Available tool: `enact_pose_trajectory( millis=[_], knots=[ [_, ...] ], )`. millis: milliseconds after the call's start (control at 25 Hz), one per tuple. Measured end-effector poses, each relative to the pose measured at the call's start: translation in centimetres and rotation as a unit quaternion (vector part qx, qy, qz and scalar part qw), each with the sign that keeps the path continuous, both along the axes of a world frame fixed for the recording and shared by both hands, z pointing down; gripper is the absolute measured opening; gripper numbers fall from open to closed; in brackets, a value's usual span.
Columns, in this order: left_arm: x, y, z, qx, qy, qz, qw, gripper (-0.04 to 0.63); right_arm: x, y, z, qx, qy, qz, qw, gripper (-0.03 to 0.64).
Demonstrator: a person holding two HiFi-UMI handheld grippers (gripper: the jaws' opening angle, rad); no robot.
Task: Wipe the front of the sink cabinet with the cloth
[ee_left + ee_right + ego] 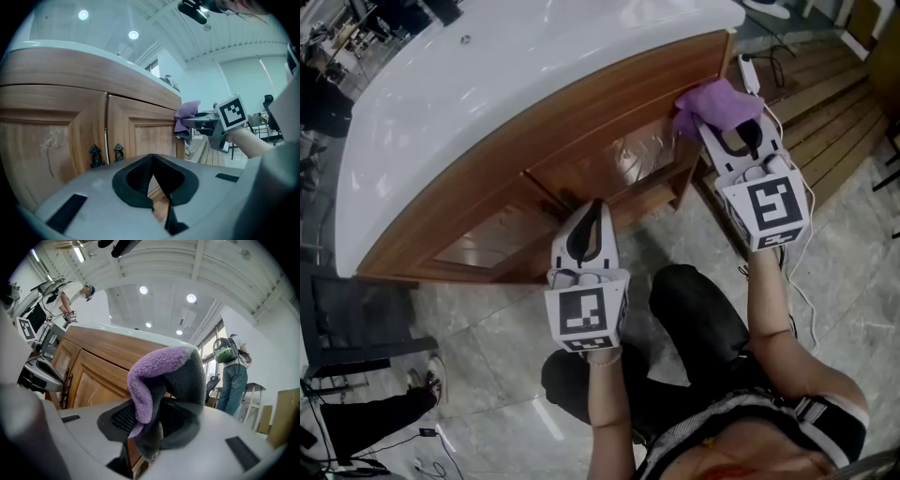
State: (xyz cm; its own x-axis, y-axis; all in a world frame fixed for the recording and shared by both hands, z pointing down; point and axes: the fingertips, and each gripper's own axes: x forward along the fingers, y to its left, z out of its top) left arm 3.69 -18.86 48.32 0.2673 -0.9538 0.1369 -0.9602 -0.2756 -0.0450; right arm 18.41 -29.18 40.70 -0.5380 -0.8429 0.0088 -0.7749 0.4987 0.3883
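Observation:
The wooden sink cabinet [581, 159] with a white top runs across the head view; its doors [136, 136] show in the left gripper view. A purple cloth [715, 103] is pressed against the cabinet's upper right corner, with my right gripper [741, 131] shut on it; the cloth [159, 380] fills the right gripper view. My left gripper [589, 225] hangs shut and empty just in front of the doors, near the two dark handles [105, 153].
A white power strip and cables [748, 70] lie on the wooden platform [825, 103] to the right of the cabinet. The person's dark knees [694, 319] are below the grippers. A bystander [232, 376] stands beyond the cabinet's end.

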Motion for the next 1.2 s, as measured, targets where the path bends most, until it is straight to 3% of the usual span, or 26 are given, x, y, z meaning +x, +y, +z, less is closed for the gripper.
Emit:
enact_pose_trajectory(
  millis=[520,680,880,1200],
  knots=[
    [-0.3,0.6,0.0,0.003,0.012,-0.002,0.9999,0.000,-0.3,1.0,0.2,0.003,0.005,-0.004,1.000,0.161],
    [-0.7,0.6,0.0,0.003,0.012,-0.008,0.9999,0.000,-4.4,4.0,1.3,0.009,0.017,-0.083,0.996,0.161],
    [-1.5,1.2,0.3,-0.001,0.009,-0.021,0.9997,0.000,-10.7,7.6,5.0,-0.041,0.042,-0.170,0.984,0.161],
    [-3.6,1.8,0.6,-0.007,0.010,-0.041,0.9991,0.000,-15.9,8.7,7.9,-0.061,0.054,-0.203,0.976,0.161]
  ],
)
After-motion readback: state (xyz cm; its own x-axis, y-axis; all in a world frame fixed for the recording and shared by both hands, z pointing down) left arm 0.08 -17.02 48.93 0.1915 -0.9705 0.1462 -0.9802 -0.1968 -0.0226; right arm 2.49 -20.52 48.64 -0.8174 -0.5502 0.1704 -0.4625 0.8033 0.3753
